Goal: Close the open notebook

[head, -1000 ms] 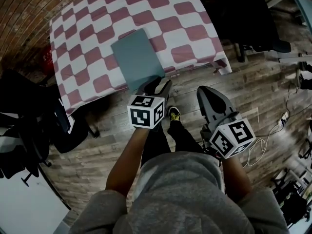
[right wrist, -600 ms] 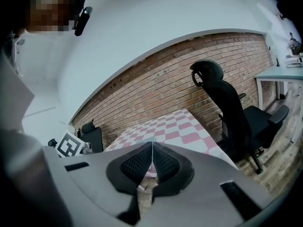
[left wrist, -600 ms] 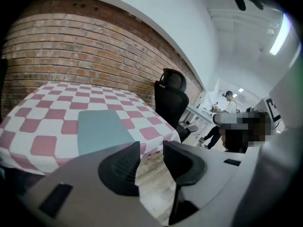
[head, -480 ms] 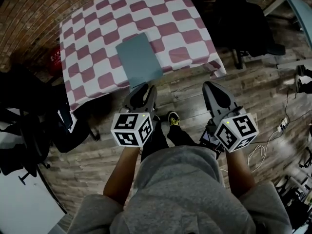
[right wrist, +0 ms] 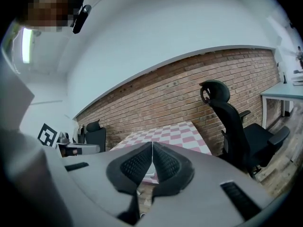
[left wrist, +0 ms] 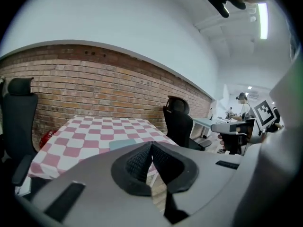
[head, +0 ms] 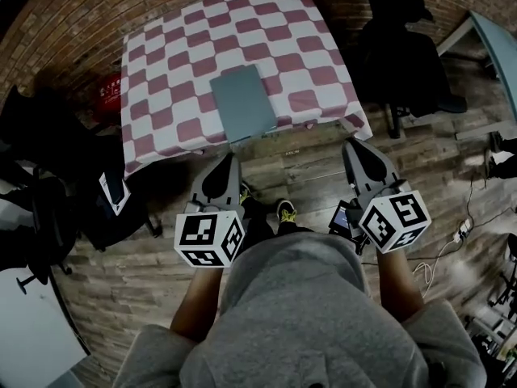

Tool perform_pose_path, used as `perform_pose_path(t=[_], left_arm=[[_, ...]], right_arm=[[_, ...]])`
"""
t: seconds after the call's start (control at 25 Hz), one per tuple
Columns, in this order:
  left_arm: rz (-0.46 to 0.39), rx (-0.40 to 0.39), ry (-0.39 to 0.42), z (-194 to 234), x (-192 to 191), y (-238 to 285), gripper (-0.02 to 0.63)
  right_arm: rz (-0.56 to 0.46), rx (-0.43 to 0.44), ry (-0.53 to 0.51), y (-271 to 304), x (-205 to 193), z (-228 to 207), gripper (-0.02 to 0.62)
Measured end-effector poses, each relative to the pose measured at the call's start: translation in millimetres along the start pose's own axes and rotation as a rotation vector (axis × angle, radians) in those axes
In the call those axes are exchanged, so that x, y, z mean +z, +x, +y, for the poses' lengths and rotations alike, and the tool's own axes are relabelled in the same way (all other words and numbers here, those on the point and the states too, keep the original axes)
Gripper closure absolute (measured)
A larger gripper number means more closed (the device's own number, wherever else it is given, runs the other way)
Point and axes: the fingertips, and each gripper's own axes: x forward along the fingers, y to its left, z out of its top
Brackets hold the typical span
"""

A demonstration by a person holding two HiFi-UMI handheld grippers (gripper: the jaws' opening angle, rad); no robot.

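The grey notebook [head: 242, 103] lies closed and flat on the red-and-white checked table [head: 161, 63], near its front edge. In the left gripper view the notebook [left wrist: 124, 144] shows as a grey slab just past the jaws. My left gripper [head: 224, 170] is held over the floor short of the table, jaws shut, nothing between them. The right gripper [head: 361, 153] hangs level with it to the right, also off the table. In the right gripper view the right gripper [right wrist: 152, 151] has its pads pressed together and empty.
Black office chairs stand right of the table [head: 404, 55] and at the left [head: 48, 168]. A brick wall [left wrist: 94, 89] runs behind the table. A white desk [head: 493, 39] is at the far right. Cables [head: 452, 233] lie on the wooden floor.
Both grippers have drawn back from the table toward my body and risen. The left one, near the notebook's front edge a second ago, now sits well clear. The notebook stays closed.
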Motion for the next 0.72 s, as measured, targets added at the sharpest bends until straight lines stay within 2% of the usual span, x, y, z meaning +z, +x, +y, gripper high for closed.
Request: perform_pose_path(t=[0.32,0.72], left_arm=[[-0.042,0.063,-0.016,8,4,-29,0.595],[-0.038,0.056,-0.019,-2,0,-31,0.594]], right_arm=[[-0.022,0.058,-0.046,2,12,22,0.569],[-0.011,0.084,-0.06,-4,6,28,0.569]])
